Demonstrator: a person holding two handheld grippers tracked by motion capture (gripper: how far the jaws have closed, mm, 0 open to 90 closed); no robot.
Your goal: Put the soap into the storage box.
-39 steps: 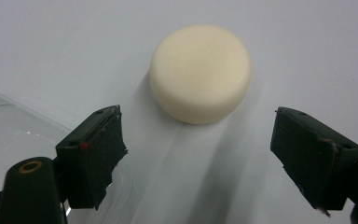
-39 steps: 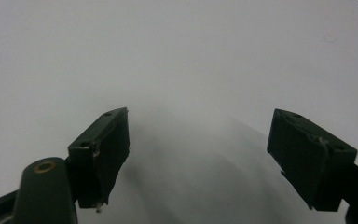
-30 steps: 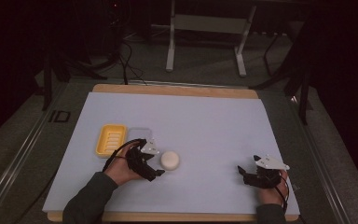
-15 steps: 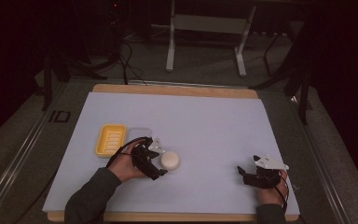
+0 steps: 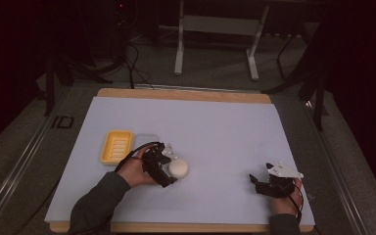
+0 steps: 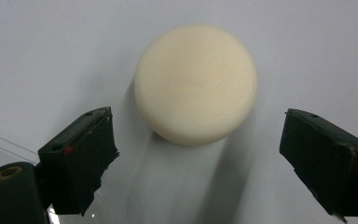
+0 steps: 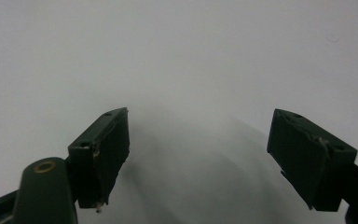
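A round cream soap bar [image 5: 178, 168] [image 6: 196, 84] lies on the white table sheet [image 5: 215, 132]. My left gripper [image 5: 165, 166] [image 6: 196, 158] is right beside it on its left, open, with the jaws spread wide and the bar just ahead of them, untouched. A yellow soap dish [image 5: 116, 146] sits to the left of that hand. Next to the dish lies a clear plastic lid [image 5: 147, 139]; its edge [image 6: 9, 149] shows under the left jaw. My right gripper [image 5: 255, 184] [image 7: 200, 154] rests low at the front right, open over bare sheet.
The sheet covers a wooden table [image 5: 186, 94] whose edge shows at the back. A metal stand [image 5: 215, 29] and cables [image 5: 132, 58] are on the floor beyond the table. A metal rail [image 5: 24, 161] runs along the left side.
The left gripper has crept a little to the right, closer to the soap bar. The right gripper has stayed where it was.
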